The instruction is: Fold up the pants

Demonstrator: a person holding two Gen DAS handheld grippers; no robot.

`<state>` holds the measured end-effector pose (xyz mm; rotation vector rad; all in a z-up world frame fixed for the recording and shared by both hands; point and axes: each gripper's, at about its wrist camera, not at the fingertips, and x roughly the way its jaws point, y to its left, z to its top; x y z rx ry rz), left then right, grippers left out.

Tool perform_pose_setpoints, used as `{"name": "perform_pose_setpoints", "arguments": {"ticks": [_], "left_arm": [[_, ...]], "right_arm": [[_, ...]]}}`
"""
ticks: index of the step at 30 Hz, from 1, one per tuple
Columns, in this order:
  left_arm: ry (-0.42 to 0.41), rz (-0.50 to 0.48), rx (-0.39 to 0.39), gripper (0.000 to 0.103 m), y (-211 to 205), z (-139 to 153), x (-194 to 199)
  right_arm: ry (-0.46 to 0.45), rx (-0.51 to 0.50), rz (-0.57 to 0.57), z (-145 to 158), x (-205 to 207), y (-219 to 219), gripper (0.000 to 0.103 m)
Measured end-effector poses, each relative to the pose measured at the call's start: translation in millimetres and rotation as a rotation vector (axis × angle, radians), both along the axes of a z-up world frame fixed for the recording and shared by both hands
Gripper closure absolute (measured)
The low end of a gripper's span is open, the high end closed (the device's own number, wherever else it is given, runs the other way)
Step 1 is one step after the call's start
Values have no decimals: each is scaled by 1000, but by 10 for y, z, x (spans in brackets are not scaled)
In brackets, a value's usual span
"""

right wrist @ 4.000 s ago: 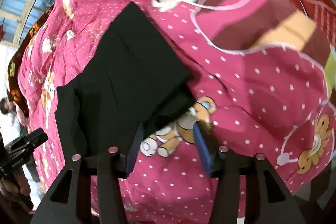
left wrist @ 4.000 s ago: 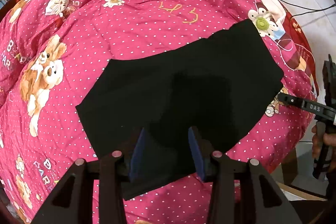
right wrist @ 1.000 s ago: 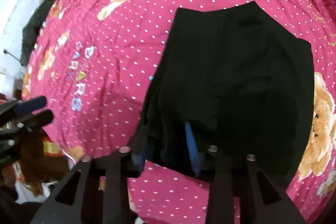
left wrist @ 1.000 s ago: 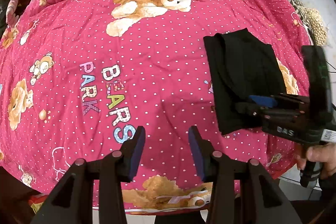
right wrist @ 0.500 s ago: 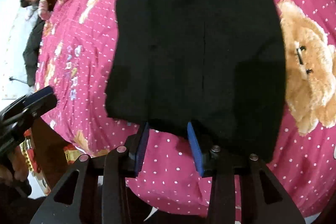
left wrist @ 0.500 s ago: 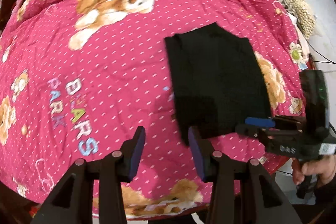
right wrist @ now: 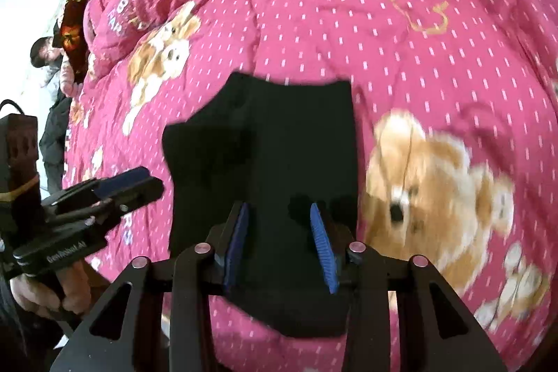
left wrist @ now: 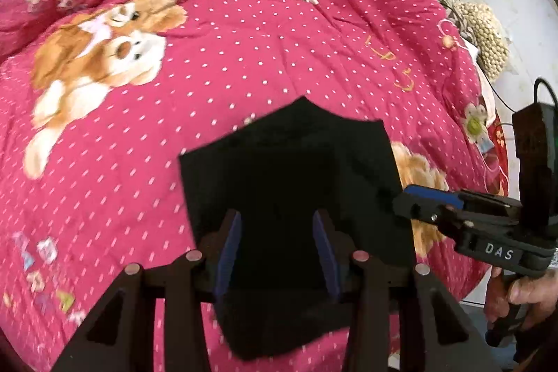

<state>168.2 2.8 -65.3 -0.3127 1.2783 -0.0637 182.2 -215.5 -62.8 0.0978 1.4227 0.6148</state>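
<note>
The black pants [left wrist: 289, 169] lie folded into a compact rectangle on the pink quilt [left wrist: 279, 58], near its front edge. My left gripper [left wrist: 277, 250] hovers open over the near half of the pants, with nothing pinched between its blue pads. My right gripper [right wrist: 279, 243] hangs over the same near edge of the pants [right wrist: 272, 135]. Its jaws are closing, and the cloth lies under them, not between the pads. Each gripper shows in the other's view: the right gripper [left wrist: 429, 201] at the pants' right side, the left gripper [right wrist: 129, 187] at their left side.
The quilt [right wrist: 418, 58] has bear prints and white dots. A beaded cushion [left wrist: 488, 33] and a cable [left wrist: 537, 86] sit at the far right edge. A person [right wrist: 45, 54] stands beyond the bed's far left. Hands [left wrist: 523, 295] grip the handles near the front edge.
The left gripper has swung from bare quilt to above the pants. The right gripper, earlier with cloth around its fingers, now hovers over the flat folded pants with its jaws slightly narrower.
</note>
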Motion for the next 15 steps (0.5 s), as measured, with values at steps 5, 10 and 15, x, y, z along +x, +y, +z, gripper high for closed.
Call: {"name": "perform_pose_setpoints", "arguments": {"ticks": [5, 10, 15], "left_arm": [[45, -2, 43, 58, 116, -358, 224], [22, -2, 8, 56, 207, -507, 216], [15, 21, -25, 56, 252, -547, 190]], "right_arm": [[9, -32, 32, -236, 392, 202, 87], [26, -92, 32, -532, 619, 230, 101], [31, -70, 23, -599, 672, 200, 101]]}}
